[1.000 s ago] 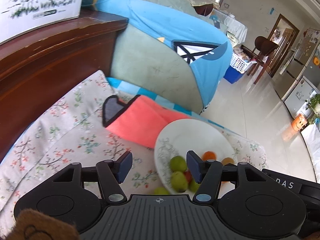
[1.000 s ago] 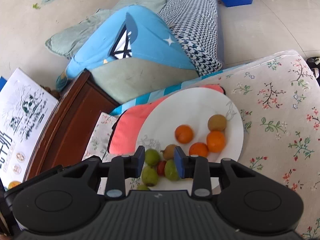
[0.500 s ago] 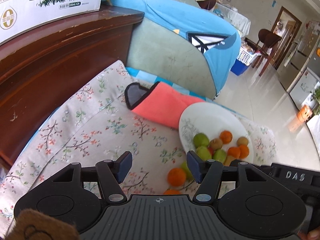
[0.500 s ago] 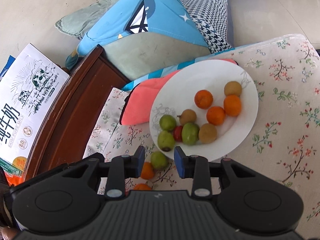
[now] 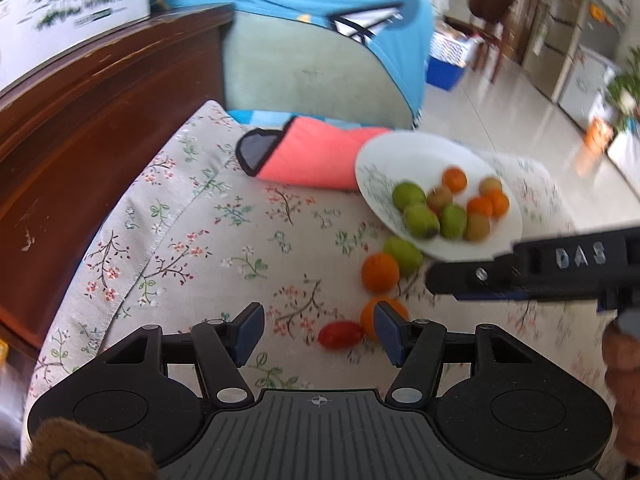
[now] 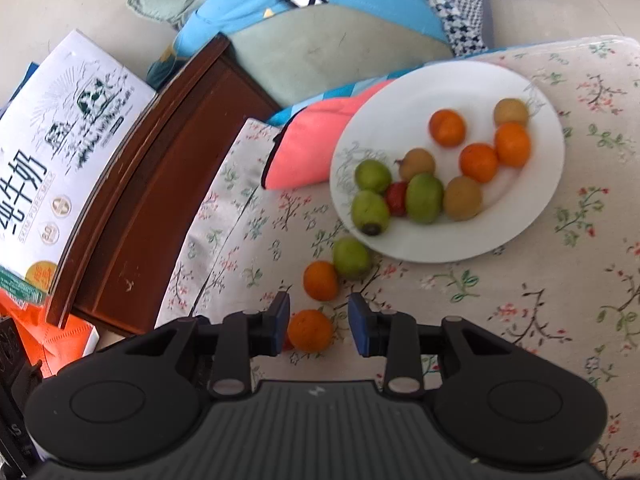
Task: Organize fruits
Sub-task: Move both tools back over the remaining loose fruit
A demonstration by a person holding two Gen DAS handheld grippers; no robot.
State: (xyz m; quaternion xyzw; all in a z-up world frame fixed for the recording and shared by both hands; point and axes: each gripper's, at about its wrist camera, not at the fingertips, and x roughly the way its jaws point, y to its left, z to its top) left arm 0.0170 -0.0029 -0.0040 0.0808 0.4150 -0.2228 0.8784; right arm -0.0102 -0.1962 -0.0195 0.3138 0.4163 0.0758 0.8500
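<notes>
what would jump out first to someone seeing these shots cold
The white plate heaped with green, orange and brown fruit, on a floral cloth. Next, the strays beside it: a green fruit, two oranges and a red tomato. Both grippers hover over them with fingers apart, the right gripper above the nearer orange.

Lighting: bright, even daylight; soft shadows. Motion blur: left wrist view, beyond the fingers (image 5: 249, 332). Fisheye bending, dark corners.

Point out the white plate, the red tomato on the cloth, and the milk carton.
white plate (image 6: 516, 220): right wrist view, bare lower rim.
red tomato (image 5: 340, 334): left wrist view, its middle.
milk carton (image 6: 68, 128): right wrist view, printed face.
</notes>
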